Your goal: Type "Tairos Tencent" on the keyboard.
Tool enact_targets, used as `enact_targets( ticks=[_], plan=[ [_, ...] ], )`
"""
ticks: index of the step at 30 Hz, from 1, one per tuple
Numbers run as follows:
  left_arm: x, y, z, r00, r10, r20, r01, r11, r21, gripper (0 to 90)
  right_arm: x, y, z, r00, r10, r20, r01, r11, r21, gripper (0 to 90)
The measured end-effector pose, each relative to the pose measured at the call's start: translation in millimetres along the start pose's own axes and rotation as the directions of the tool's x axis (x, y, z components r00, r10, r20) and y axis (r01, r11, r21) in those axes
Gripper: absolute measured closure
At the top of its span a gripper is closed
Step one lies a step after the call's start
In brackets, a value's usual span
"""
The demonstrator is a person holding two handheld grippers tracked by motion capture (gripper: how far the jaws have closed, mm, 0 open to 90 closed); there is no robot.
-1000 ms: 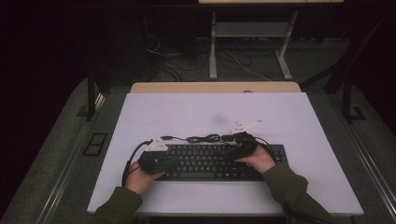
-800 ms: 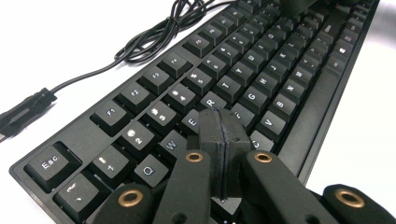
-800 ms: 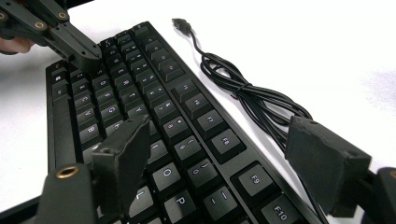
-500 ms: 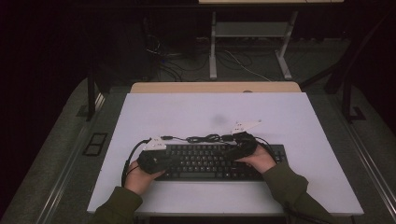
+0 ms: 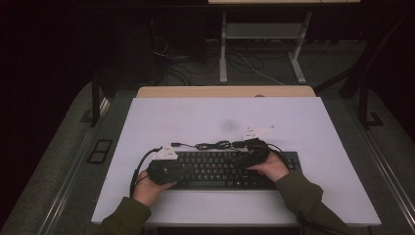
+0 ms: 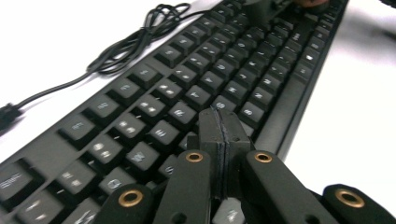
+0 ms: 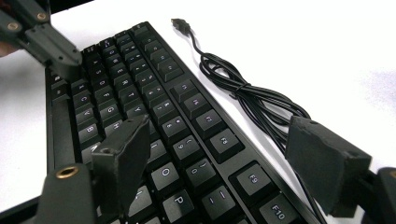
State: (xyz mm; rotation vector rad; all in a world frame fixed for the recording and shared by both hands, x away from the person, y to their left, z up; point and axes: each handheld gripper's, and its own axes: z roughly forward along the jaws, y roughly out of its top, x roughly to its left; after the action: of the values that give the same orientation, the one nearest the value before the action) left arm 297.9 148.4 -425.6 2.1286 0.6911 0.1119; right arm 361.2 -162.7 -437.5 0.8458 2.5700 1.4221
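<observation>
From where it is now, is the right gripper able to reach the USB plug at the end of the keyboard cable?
Probably yes. The right gripper is open over the keyboard, and the USB plug lies on bare table behind the keyboard, with nothing between them.

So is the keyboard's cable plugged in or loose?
Loose: the cable lies bunched on the table behind the keyboard, its plug free.

I hold 2 grippers low, forearms entering from the near edge. My left gripper (image 5: 164, 169) has its jaws pressed fully together, nothing between them, tips angled down and forward. My right gripper (image 5: 252, 154) has its jaws spread wide apart, nothing gripped, pointing toward my left hand (image 5: 149, 186).
</observation>
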Motion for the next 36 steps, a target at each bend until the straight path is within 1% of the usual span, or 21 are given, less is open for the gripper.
enact_targets(
  ticks=[4, 7, 10, 16, 19, 21, 22, 23, 25, 32, 36],
  plan=[
    [-4.8, 1.1, 4.8, 0.9994, 0.019, 0.028, -0.02, 0.9998, 0.01, 89.2, 0.0, 0.0, 0.0, 1.0, 0.0, 0.0, 0.0, 1.0, 0.001, 21.8],
    [-7.9, 1.1, 8.6, 0.9986, 0.025, 0.046, -0.025, 0.9995, 0.017, 89.2, -0.2, -0.1, -0.1, 1.0, -0.001, 0.0, 0.001, 1.0, 0.0, 21.9],
    [-10.6, 1.3, 12.2, 0.9973, 0.039, 0.062, -0.041, 0.9984, 0.038, 89.2, -0.4, -0.2, 0.2, 1.0, 0.0, -0.001, 0.0, 1.0, -0.003, 21.9],
    [-14.4, 1.7, 17.2, 0.995, 0.057, 0.083, -0.062, 0.9965, 0.056, 89.2, -0.7, -0.3, -0.1, 1.0, 0.005, -0.001, -0.005, 1.0, -0.001, 21.9],
    [-15.1, 0.9, 19.6, 0.9943, 0.061, 0.087, -0.068, 0.9952, 0.072, 89.2, -0.9, -0.4, -0.3, 1.0, 0.006, 0.0, -0.006, 1.0, -0.002, 21.8],
    [-15.0, 0.4, 20.8, 0.9939, 0.057, 0.095, -0.064, 0.9955, 0.07, 89.2, -0.9, -0.4, -0.4, 1.0, 0.006, 0.0, -0.006, 1.0, -0.001, 21.9],
    [-15.4, 0.2, 21.2, 0.994, 0.056, 0.094, -0.063, 0.9954, 0.073, 89.2, -0.9, -0.4, -0.4, 1.0, 0.006, 0.0, -0.006, 1.0, -0.001, 21.8],
    [-15.4, -0.1, 22.0, 0.9941, 0.063, 0.089, -0.071, 0.9937, 0.086, 89.2, -0.8, -0.4, -0.4, 1.0, 0.006, 0.001, -0.006, 1.0, -0.001, 21.8],
    [-14.7, -0.9, 22.2, 0.9939, 0.056, 0.095, -0.064, 0.9947, 0.081, 89.3, -0.7, -0.4, -0.4, 1.0, 0.006, 0.001, -0.006, 1.0, 0.0, 21.9],
    [-15.2, 0.1, 21.4, 0.9938, 0.062, 0.092, -0.069, 0.9944, 0.08, 89.2, -0.6, -0.3, -0.6, 1.0, 0.006, 0.002, -0.006, 1.0, 0.0, 21.8],
    [-15.6, 1.9, 18.4, 0.9942, 0.064, 0.086, -0.07, 0.9953, 0.068, 89.2, -0.7, -0.2, -0.5, 1.0, 0.006, 0.002, -0.006, 1.0, -0.002, 21.8]
  ],
)
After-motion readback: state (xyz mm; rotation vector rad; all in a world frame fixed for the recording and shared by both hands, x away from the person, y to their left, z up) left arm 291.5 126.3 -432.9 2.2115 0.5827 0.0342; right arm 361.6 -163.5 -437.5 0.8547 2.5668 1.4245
